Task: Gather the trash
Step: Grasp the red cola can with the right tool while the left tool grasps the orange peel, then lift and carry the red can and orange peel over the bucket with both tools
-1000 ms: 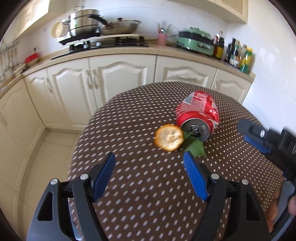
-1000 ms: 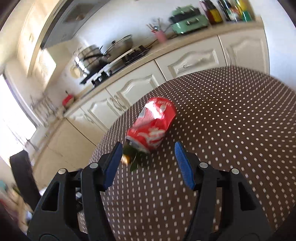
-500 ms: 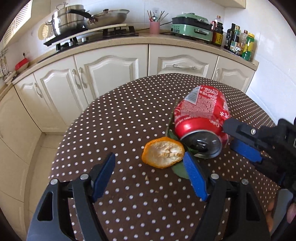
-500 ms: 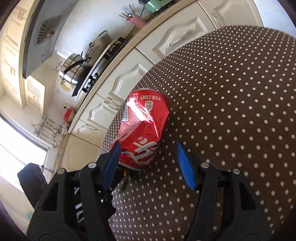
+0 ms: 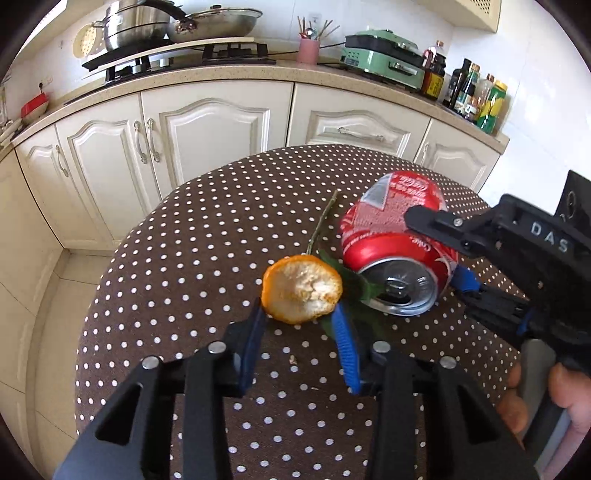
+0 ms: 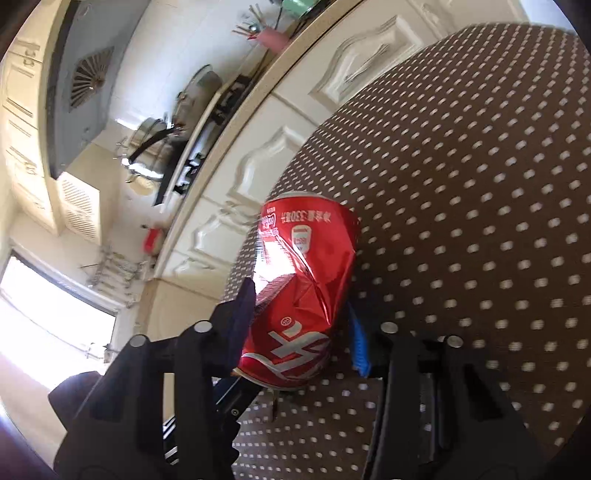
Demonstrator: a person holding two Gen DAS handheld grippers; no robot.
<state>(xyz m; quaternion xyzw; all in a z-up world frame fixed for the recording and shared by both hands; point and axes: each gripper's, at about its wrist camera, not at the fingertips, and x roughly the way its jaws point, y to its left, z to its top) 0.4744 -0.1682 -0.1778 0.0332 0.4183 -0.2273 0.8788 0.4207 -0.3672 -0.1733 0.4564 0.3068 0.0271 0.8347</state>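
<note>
A crushed red cola can (image 5: 391,240) lies on its side on the brown polka-dot table (image 5: 207,236). An orange peel (image 5: 301,290) lies just left of it on a green leaf with a stem (image 5: 323,221). My left gripper (image 5: 301,319) has closed in on the peel, its blue pads at the peel's sides. My right gripper (image 6: 301,325) is shut on the can (image 6: 304,291), one finger (image 5: 436,221) over it and one under; it reaches in from the right in the left wrist view.
White kitchen cabinets (image 5: 207,136) and a counter with a stove, pots (image 5: 147,22), a green appliance (image 5: 384,59) and bottles (image 5: 476,96) stand behind the table. The table's rounded far edge drops to a tiled floor (image 5: 55,295) at the left.
Both grippers moved forward and closed: the left around the orange peel, the right onto the can. The right wrist view has tilted.
</note>
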